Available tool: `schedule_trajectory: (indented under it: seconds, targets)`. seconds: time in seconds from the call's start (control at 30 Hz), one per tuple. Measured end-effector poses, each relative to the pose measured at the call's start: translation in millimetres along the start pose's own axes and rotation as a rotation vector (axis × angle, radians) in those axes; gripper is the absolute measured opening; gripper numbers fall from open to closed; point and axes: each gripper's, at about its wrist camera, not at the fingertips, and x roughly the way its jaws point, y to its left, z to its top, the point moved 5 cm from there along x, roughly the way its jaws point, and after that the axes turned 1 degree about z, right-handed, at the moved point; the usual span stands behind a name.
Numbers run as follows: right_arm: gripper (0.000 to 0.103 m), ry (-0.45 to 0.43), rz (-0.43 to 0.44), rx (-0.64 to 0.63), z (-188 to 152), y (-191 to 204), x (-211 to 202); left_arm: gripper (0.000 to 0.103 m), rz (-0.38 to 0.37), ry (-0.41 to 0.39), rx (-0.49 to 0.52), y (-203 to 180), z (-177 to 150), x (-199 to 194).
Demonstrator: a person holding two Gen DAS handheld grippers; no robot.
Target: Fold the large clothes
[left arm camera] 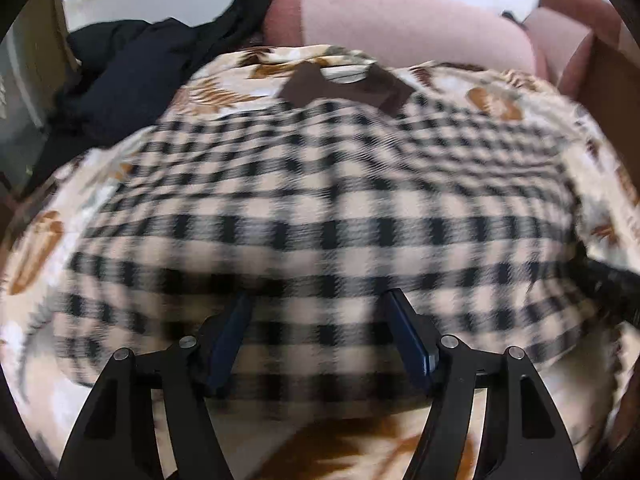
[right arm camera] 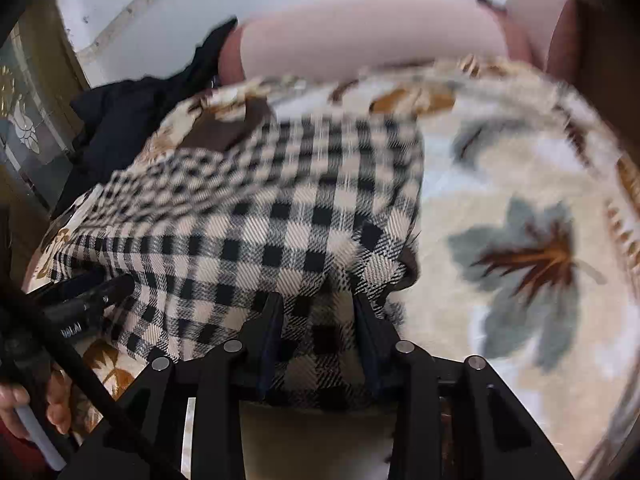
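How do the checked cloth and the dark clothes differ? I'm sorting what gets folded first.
The checked cloth is cream with black squares; the dark clothes are plain black. The checked cloth lies spread out near both grippers, while the dark clothes sit bunched in a heap at the far left. The checked cloth has brown trim at its far edge; the dark clothes show none. Both rest on the flowered blanket.

Partial white lettering on the left tongs' black body [right arm camera: 76,326], too blurred to read
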Motion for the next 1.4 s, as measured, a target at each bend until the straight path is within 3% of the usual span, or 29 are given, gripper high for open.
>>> schedule_trajectory:
  seconds: [0.03,0.1,0.13,0.17,0.2,0.27,0.37,0.47,0.57,0.67,0.87,0.97,1.13,1.27,1.4]
  targets:
    - [0.035,0.010,-0.029,0.035,1.0,-13.0,3.3,0.067,0.021,0.003,-0.010,10.4,-2.2,-1.1]
    - [0.034,0.013,0.013,0.118,2.4,-30.3,-0.5,0.066,0.034,0.015,-0.077,42.1,-4.4,-2.9]
    - [0.036,0.010,-0.033,0.140,2.7,-40.7,-3.8,0.066,0.045,0.019,-0.110,56.0,-4.2,-2.9]
    - [0.051,0.002,-0.076,0.156,2.5,-51.4,-7.0,0.066,0.065,0.019,-0.160,76.6,-4.2,-3.2]
    - [0.057,-0.006,-0.086,0.189,1.6,-62.0,-10.4,0.066,0.088,0.020,-0.204,96.5,-4.2,-2.3]
    - [0.056,-0.008,-0.082,0.270,-0.4,-82.2,-15.3,0.066,0.127,0.035,-0.278,134.4,-5.9,0.0]
    - [0.055,-0.029,-0.117,0.326,-1.2,-103.6,-23.8,0.067,0.308,0.063,-0.351,188.7,-16.1,3.2]
    - [0.055,-0.056,-0.113,0.364,1.3,-111.4,-30.7,0.066,0.368,0.114,-0.446,228.1,-29.3,8.4]
    - [0.055,-0.091,-0.092,0.376,4.5,-108.3,-36.9,0.066,0.313,0.106,-0.545,248.4,-37.6,4.7]
    - [0.055,-0.135,-0.045,0.368,2.7,-99.0,-49.2,0.066,0.288,0.038,-0.561,246.8,-33.5,-12.1]
    - [0.056,-0.118,0.039,0.351,-4.0,-77.9,-50.2,0.066,0.146,-0.095,-0.420,181.6,-7.4,-35.2]
    - [0.057,-0.103,0.064,0.367,-10.0,-75.8,-48.0,0.066,0.049,-0.101,-0.310,126.6,3.4,-31.7]
    - [0.058,-0.070,0.169,0.429,-10.4,-82.3,-33.8,0.066,-0.191,-0.080,-0.111,13.6,6.5,-30.4]
    - [0.060,-0.031,0.258,0.464,7.2,-88.0,-11.4,0.066,-0.281,-0.099,0.118,-68.5,-2.2,-37.2]
    - [0.060,0.043,0.332,0.466,32.5,-91.8,13.9,0.066,-0.354,-0.139,0.279,-131.7,-4.6,-44.5]
